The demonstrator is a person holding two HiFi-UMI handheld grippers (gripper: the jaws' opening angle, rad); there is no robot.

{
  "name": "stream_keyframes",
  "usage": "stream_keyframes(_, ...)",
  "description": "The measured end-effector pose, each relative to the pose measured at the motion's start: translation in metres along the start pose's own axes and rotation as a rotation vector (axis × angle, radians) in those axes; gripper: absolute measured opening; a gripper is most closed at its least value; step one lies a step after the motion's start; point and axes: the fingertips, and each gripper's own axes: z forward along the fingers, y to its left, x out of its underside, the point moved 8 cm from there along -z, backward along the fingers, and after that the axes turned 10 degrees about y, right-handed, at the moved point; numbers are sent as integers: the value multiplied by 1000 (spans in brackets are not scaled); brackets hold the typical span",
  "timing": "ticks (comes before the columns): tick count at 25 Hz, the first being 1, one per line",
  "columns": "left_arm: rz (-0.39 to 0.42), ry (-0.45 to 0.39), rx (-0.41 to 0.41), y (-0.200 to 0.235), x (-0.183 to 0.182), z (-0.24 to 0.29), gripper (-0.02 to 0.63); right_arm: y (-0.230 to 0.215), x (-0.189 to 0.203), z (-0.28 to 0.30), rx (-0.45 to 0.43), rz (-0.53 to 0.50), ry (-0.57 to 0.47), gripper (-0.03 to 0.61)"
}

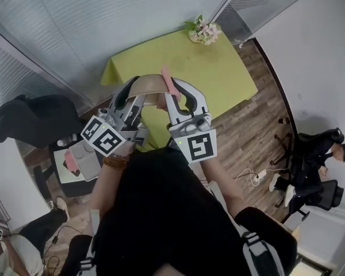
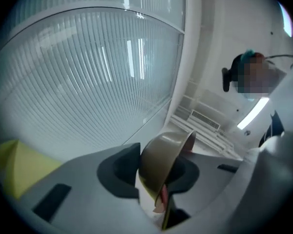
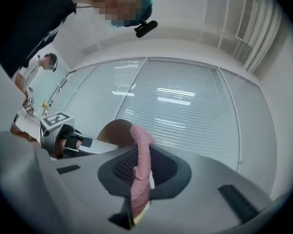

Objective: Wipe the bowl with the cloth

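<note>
surface: table with lime-green cover point(image 1: 224, 79) | on it: flower bunch point(image 1: 204, 31), far corner | below: wooden floor point(image 1: 259, 137)

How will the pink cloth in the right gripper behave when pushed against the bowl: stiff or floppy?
Probably floppy: the pink textured cloth bends over at its free end above the right gripper. It looks thin, so it should fold against the brown round bowl. Its knobbly surface likely grips.
</note>
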Motion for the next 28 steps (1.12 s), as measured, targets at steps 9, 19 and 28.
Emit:
stream_keyframes(9, 618, 423, -264, 2, 18, 15, 124, 2, 31, 9, 47, -696, 279, 20)
stream_keyframes(19, 452, 266, -279, -1, 5, 12, 51, 5, 22, 8, 33, -448, 197, 23)
stream_keyframes(28, -83, -46, -121, 18, 6, -5, 66, -1, 22, 8, -8, 72, 43, 35)
